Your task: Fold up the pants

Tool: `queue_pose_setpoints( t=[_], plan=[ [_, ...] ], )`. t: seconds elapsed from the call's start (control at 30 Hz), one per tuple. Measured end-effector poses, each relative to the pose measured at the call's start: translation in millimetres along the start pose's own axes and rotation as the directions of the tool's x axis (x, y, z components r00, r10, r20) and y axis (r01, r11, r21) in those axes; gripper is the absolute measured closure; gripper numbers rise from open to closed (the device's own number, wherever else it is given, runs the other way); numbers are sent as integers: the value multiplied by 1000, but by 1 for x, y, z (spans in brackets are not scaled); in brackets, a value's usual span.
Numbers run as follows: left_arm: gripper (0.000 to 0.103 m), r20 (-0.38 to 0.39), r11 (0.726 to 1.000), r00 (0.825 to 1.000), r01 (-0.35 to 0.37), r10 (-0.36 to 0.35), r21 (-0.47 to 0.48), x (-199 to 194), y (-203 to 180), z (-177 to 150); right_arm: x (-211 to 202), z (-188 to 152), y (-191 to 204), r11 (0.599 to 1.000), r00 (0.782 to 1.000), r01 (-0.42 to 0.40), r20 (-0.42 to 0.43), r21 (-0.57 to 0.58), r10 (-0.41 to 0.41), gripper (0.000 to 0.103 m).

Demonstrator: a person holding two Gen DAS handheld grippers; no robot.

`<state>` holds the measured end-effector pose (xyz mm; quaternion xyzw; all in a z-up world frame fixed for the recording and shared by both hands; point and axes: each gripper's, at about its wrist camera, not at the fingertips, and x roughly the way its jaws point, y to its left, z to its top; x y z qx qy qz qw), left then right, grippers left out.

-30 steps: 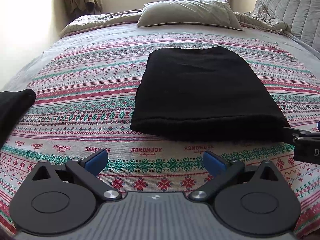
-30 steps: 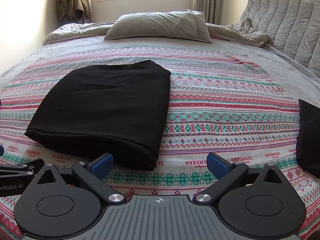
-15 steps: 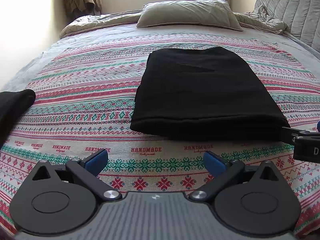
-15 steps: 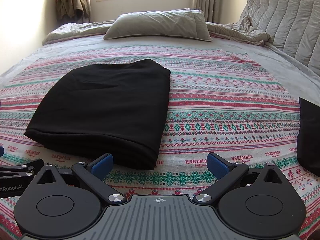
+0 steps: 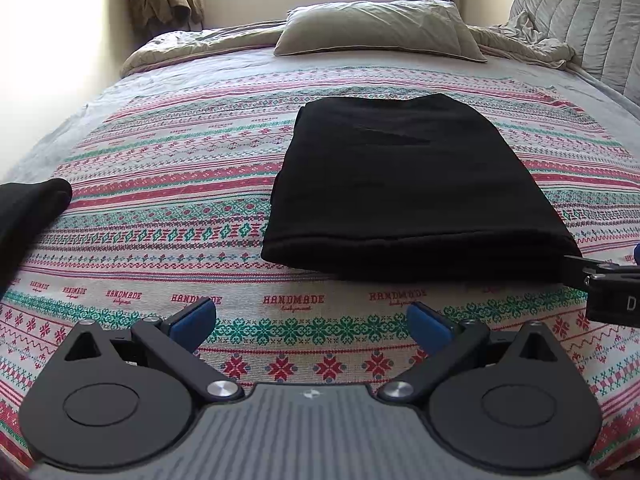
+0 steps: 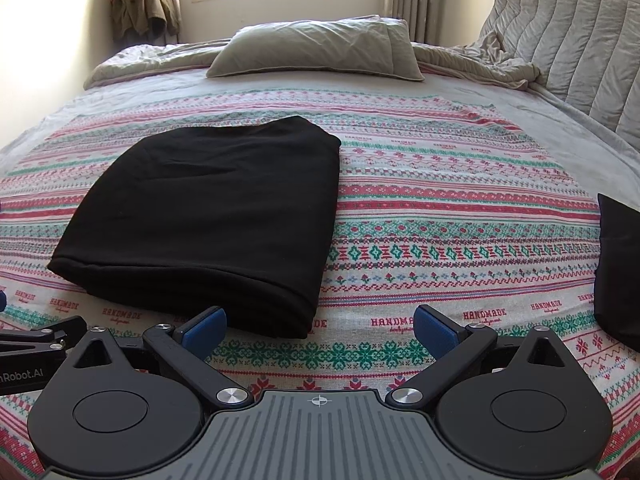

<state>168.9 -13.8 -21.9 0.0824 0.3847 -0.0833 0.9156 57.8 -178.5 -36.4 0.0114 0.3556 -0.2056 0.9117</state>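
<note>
Black pants (image 5: 412, 196) lie folded into a flat rectangle on the patterned bedspread (image 5: 168, 216); they also show in the right wrist view (image 6: 216, 216). My left gripper (image 5: 312, 322) is open and empty, a short way in front of the pants' near edge. My right gripper (image 6: 320, 326) is open and empty, its left fingertip (image 6: 204, 326) close to the pants' near right corner. Each gripper's side shows at the edge of the other's view.
A grey pillow (image 5: 376, 28) and rumpled duvet lie at the head of the bed. A dark fabric item (image 5: 28, 208) lies at the left edge, another (image 6: 618, 268) at the right edge. A jacket (image 6: 142, 0) hangs in the corner.
Both grippers have drifted very slightly; the pants have not moved and both grippers stay open.
</note>
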Motion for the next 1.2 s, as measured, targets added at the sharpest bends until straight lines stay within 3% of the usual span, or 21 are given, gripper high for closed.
queue_pose_setpoints(
  t=[1.2],
  plan=[
    [0,-23,1000,1000,15,-15,-9,3,0,-3,4,-3,-1,1000,1000,-2,-9,-9,1,2]
  ],
)
